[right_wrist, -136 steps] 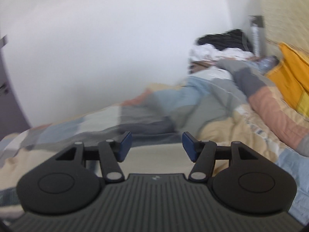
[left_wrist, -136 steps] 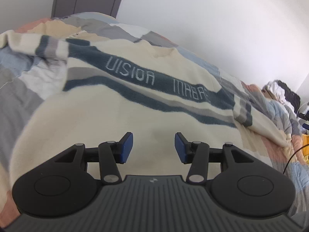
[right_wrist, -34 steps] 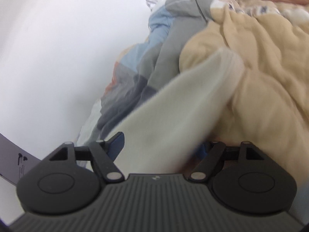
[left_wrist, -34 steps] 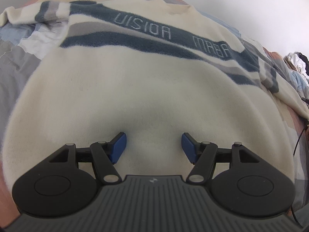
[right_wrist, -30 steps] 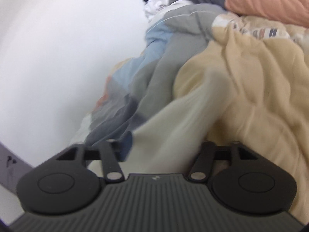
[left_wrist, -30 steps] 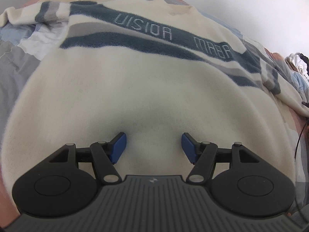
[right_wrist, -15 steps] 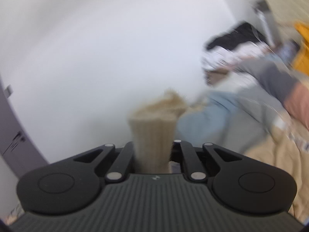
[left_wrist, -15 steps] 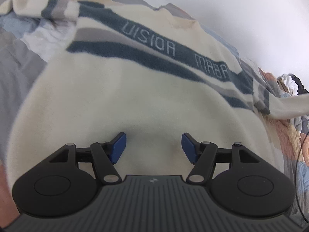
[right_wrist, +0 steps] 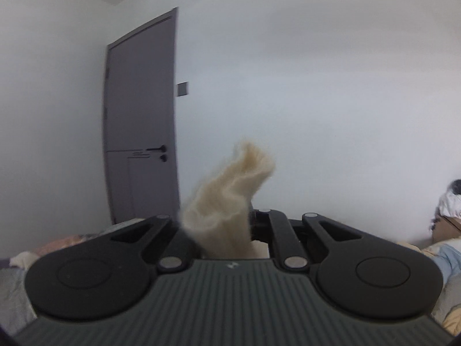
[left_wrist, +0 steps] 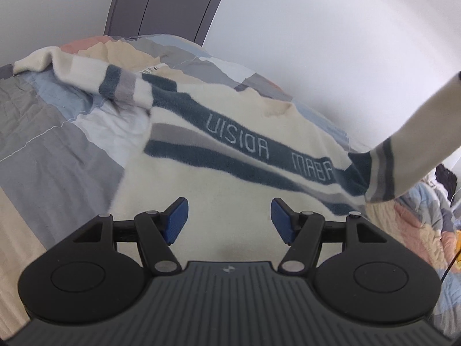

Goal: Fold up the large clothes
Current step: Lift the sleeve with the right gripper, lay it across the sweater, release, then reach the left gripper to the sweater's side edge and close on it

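Lifted off the quilt [left_wrist: 43, 150], the sweater's sleeve [left_wrist: 409, 144] is clamped in the right hand-held gripper [right_wrist: 223, 230]; left hand-held gripper [left_wrist: 229, 220] gapes empty.

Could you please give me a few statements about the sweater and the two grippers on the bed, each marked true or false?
1. The right gripper is shut on the sweater's cream cuff. True.
2. The left gripper grips the sweater's hem. False: its jaws stand open with nothing between them, above the sweater.
3. One sleeve is lifted off the bed, rising toward the right edge of the left wrist view. True.
4. The sweater's chest band is red. False: it is dark blue-grey with pale lettering.
5. The door stands wide open. False: it is closed.
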A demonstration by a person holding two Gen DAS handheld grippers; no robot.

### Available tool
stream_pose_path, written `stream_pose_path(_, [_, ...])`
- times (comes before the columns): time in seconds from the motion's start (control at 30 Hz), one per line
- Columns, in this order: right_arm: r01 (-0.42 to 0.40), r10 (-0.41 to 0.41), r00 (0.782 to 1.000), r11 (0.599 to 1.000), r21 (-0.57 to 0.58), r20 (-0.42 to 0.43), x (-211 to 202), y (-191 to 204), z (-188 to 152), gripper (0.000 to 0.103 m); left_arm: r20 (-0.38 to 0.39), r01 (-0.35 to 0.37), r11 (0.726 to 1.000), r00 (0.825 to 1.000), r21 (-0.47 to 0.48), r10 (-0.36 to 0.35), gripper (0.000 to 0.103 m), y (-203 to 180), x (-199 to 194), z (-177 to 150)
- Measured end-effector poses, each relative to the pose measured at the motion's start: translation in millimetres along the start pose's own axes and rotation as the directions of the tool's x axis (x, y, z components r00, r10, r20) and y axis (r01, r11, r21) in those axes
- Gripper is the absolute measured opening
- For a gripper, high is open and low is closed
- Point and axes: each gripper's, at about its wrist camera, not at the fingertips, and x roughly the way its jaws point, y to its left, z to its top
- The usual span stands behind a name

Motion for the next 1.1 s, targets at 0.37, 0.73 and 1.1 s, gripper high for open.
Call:
stream_pose_path(0.37, [-0.356, 0.287, 0.923, 0.891, -0.283, -0.258, -16, 193, -114, 0.01, 0.053, 0.037, 0.978, 0.998, -0.205, -0.027, 0.069, 60, -16, 16])
stream_pose_path(0.73, [-0.529, 0.3, 0.755, 0.803, -0.273, -0.583, -4, 263, -233, 0.02, 0.008, 0.069, 0.967, 0.998, -0.247, -0.069, 0.069, 72, 6, 12])
stream_pose_path(1.1, [-0.598, 0.404, 0.721, 0.773, -0.212, -0.563, -57, 239, -202, 0.057, 0.029, 0.09, 0.971, 0.996, -0.22, -0.086, 0.069, 66, 5, 13])
